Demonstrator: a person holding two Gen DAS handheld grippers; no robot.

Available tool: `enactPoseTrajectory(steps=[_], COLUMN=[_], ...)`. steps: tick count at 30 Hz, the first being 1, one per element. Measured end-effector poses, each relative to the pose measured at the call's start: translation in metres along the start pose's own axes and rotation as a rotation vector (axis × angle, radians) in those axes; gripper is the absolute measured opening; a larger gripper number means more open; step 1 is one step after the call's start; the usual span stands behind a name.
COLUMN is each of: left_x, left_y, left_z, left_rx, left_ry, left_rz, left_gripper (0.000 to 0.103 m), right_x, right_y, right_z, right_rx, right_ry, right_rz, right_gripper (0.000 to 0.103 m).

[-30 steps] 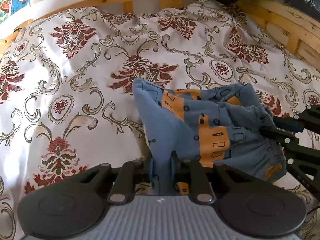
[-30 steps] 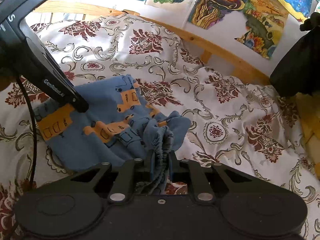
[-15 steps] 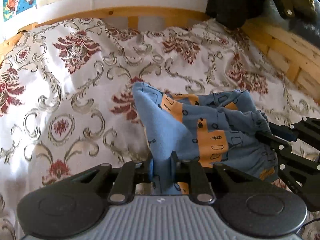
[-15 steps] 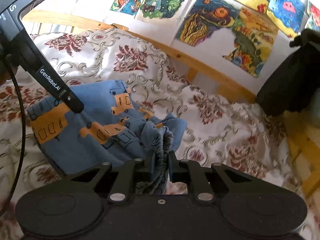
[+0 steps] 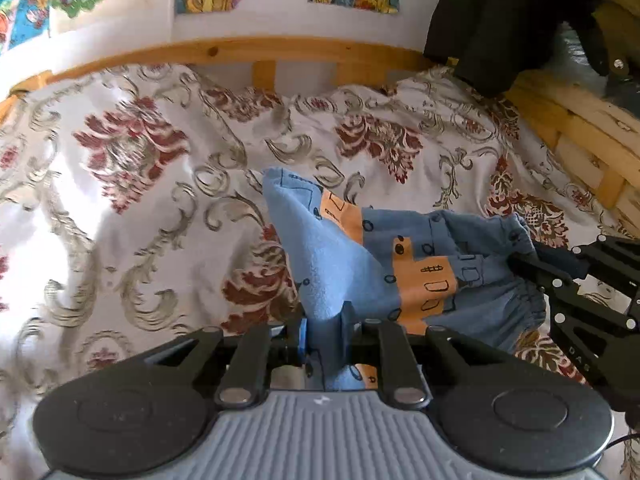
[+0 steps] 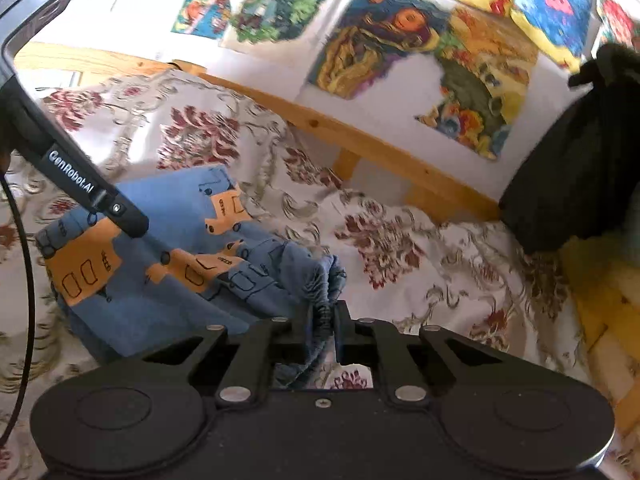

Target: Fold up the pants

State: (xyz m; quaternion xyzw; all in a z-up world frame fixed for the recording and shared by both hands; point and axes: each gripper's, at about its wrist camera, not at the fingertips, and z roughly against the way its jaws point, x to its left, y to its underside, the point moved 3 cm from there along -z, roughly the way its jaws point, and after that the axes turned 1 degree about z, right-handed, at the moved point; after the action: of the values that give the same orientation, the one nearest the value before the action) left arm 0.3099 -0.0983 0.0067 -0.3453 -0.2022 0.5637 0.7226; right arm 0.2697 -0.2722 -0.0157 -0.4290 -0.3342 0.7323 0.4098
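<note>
Small blue pants (image 5: 352,264) with orange vehicle prints hang bunched between the two grippers, raised off the floral bedspread (image 5: 140,208). My left gripper (image 5: 325,320) is shut on a plain blue fold of the fabric. My right gripper (image 6: 323,316) is shut on the gathered elastic waistband (image 6: 320,284). In the right wrist view the pants (image 6: 160,264) spread to the left, and the left gripper (image 6: 132,226) clamps their far edge. The right gripper (image 5: 520,258) shows at the right edge of the left wrist view.
A wooden bed rail (image 5: 248,52) runs along the far side, with colourful drawings (image 6: 404,36) on the wall above. A dark garment (image 6: 576,168) hangs over the rail at the right. A black cable (image 6: 28,280) dangles at the left.
Both grippers have lifted and tilted upward with the pants held between them; more of the wall and its drawings shows now. The grips on the fabric are unchanged.
</note>
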Motion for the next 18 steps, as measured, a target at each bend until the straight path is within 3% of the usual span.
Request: enactPoseTrajectory(steps=[5, 12, 18], left_x=[0.003, 0.016, 0.024], left_y=[0.012, 0.02, 0.018], left_z=[-0.037, -0.044, -0.043], left_rx=[0.051, 0.076, 0.098], left_ry=[-0.014, -0.025, -0.027], left_rz=[-0.001, 0.033, 0.064], left_gripper=[0.017, 0.018, 0.019], right_x=[-0.008, 0.001, 0.001], right_y=[0.023, 0.027, 0.025], right_z=[-0.028, -0.032, -0.029], right_rx=[0.077, 0.08, 0.077], right_ry=[-0.05, -0.098, -0.103], right_rz=[-0.097, -0.142, -0.175], right_gripper=[0.01, 0.011, 0.023])
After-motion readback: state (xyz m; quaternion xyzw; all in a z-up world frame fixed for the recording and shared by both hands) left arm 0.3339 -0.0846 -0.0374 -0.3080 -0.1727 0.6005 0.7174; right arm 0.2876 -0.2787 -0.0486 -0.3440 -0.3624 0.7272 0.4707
